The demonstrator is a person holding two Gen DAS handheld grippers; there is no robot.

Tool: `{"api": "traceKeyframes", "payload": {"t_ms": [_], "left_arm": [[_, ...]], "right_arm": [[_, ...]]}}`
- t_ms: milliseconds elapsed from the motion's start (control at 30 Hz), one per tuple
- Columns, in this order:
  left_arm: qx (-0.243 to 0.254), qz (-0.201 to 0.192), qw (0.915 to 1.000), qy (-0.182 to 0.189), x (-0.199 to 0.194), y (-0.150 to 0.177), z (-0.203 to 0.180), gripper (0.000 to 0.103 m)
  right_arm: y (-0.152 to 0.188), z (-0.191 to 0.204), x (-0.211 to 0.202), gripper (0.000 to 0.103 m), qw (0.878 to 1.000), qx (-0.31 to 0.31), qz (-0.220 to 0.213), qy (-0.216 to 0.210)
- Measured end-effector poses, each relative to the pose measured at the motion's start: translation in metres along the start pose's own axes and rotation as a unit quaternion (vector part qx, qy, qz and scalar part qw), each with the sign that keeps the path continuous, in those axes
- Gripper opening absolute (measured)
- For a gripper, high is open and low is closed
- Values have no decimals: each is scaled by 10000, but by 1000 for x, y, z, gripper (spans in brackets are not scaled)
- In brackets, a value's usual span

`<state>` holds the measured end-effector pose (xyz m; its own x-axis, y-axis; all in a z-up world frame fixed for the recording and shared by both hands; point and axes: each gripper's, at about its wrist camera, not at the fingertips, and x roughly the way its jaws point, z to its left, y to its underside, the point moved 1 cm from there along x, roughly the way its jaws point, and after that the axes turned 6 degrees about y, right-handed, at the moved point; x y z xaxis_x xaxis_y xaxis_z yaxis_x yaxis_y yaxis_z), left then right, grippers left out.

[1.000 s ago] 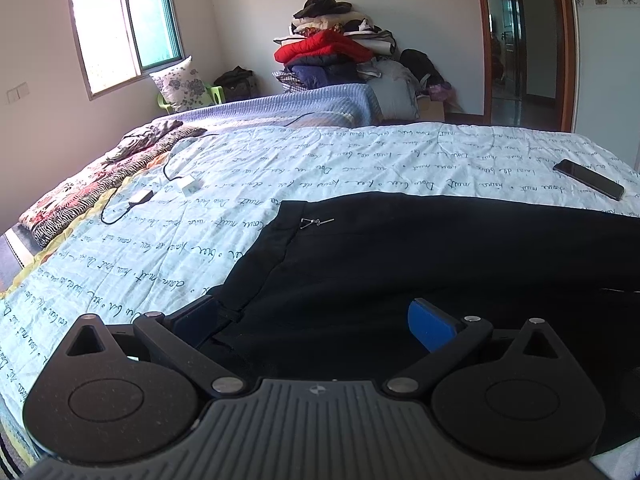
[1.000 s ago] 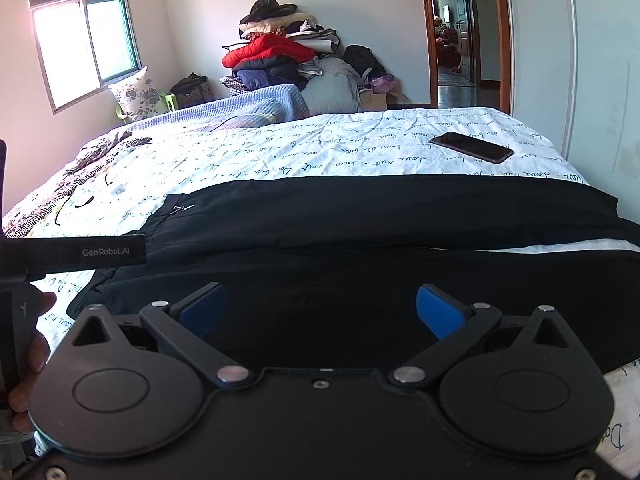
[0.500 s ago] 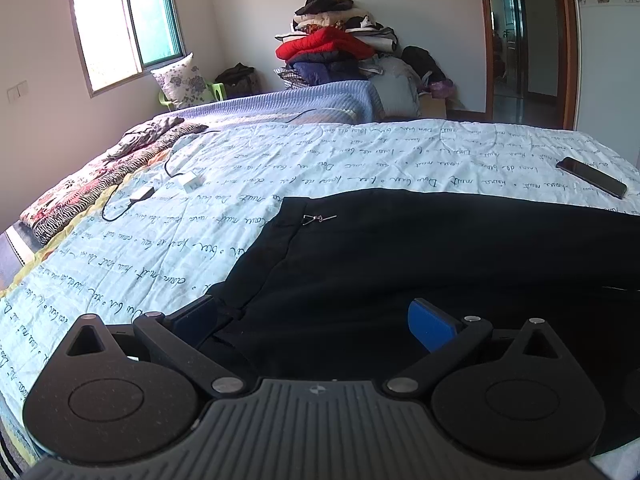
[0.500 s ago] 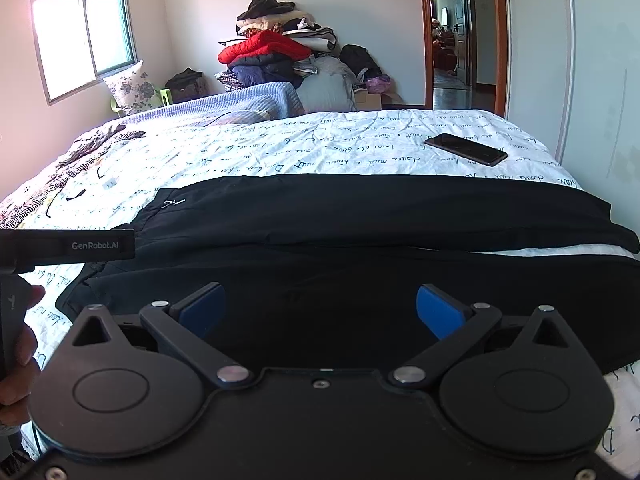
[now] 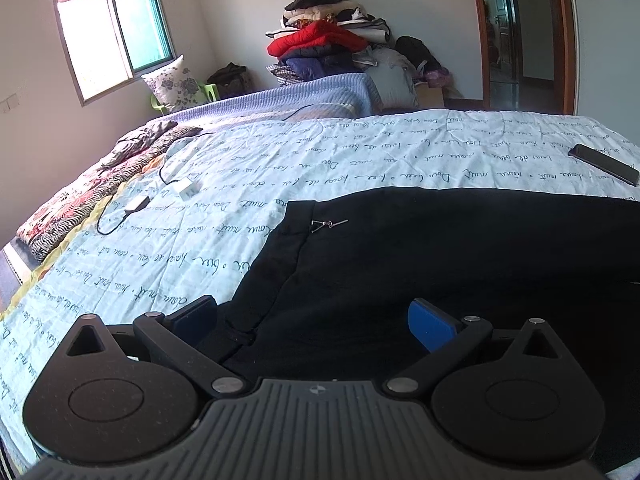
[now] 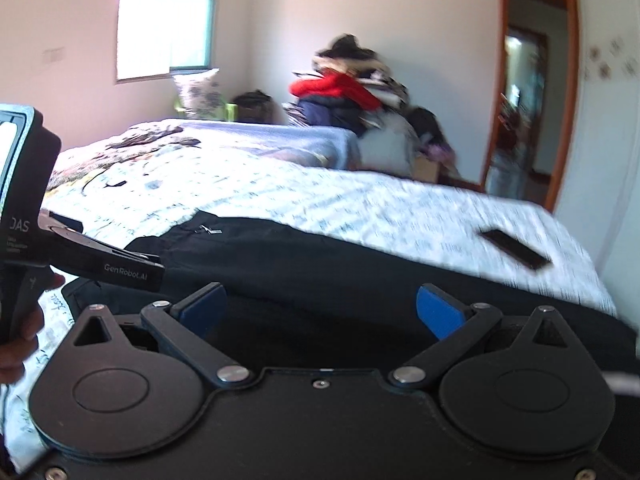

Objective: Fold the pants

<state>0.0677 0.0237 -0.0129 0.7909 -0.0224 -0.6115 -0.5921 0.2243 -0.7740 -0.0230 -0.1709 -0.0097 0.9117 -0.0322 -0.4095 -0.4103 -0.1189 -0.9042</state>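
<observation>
We're hovering both grippers, left gripper and right gripper, wide open and holding nothing, over black pants spread across the bed; we're aiming for the waistband edge, pinching both layers.

Bare quilt beyond black pants — wide free stretch mid-bed. Obstacles: phone near right edge, white chargers with cable at left, patterned bedding along left side. Left gripper crosses right-wrist view at left — blocks passage there. Clothes pile beyond far end.
</observation>
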Motion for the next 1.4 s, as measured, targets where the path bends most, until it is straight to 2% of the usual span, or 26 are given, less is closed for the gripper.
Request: {"api": "traceKeyframes", "payload": {"t_ms": [100,233,367,467,567,667,767,867,900,967,1067,1133,1200,1233,1267,1300,1367,1400], "left_arm": [[133,-21,9998,116,24,-22,23,103],[503,-175,9973,506,64,-55,55,102],[979,-289,9906,911,112,-80,75,101],[1359,-114,9844,1111,155,-89,81,100],[1499,130,9777,1465,194,-92,89,98],[1601,328,9697,1818,229,-89,95,97],[1544,442,9591,2332,249,-92,95,97],[1552,559,9437,2867,264,-95,91,99],[1574,666,9393,2976,271,-96,89,99],[1599,889,9316,3140,284,-93,85,101],[1341,1106,9257,3360,297,-92,90,103],[1005,1235,9217,3537,305,-94,98,103],[667,1263,9210,3623,309,-96,106,98],[491,1245,9233,3600,310,-97,109,90],[385,1218,9277,3509,310,-100,109,72],[318,1199,9340,3351,308,-102,110,65],[156,1183,9395,3212,303,-104,113,50],[108,1178,9416,3154,299,-105,114,47]], "right_arm": [[-24,-3,38,103,9986,-494,61,-188],[-46,-18,108,103,9935,-820,496,-610],[-56,-29,181,103,9830,-1051,891,-1212],[-59,-39,227,102,9737,-1054,1106,-1692],[-59,-52,268,101,9637,-930,1446,-2042],[-56,-57,302,99,9505,-934,1831,-2330],[-51,-62,326,98,9335,-998,2200,-2650],[-47,-63,341,92,9181,-1102,2441,-2922],[-45,-63,345,87,9127,-1109,2531,-3011],[-43,-60,351,84,9047,-1160,2672,-3108],[-43,-57,355,82,8965,-1239,2707,-3280],[-44,-57,357,76,8931,-1213,2734,-3360],[-45,-58,357,60,8902,-1186,2739,-3442],[-46,-58,356,53,8881,-1169,2748,-3493],[-46,-58,354,39,8880,-1168,2752,-3493],[-47,-57,352,25,8886,-1180,2754,-3472],[-47,-55,347,11,8927,-1262,2707,-3374],[-47,-53,343,9,8969,-1310,2644,-3294]]}}
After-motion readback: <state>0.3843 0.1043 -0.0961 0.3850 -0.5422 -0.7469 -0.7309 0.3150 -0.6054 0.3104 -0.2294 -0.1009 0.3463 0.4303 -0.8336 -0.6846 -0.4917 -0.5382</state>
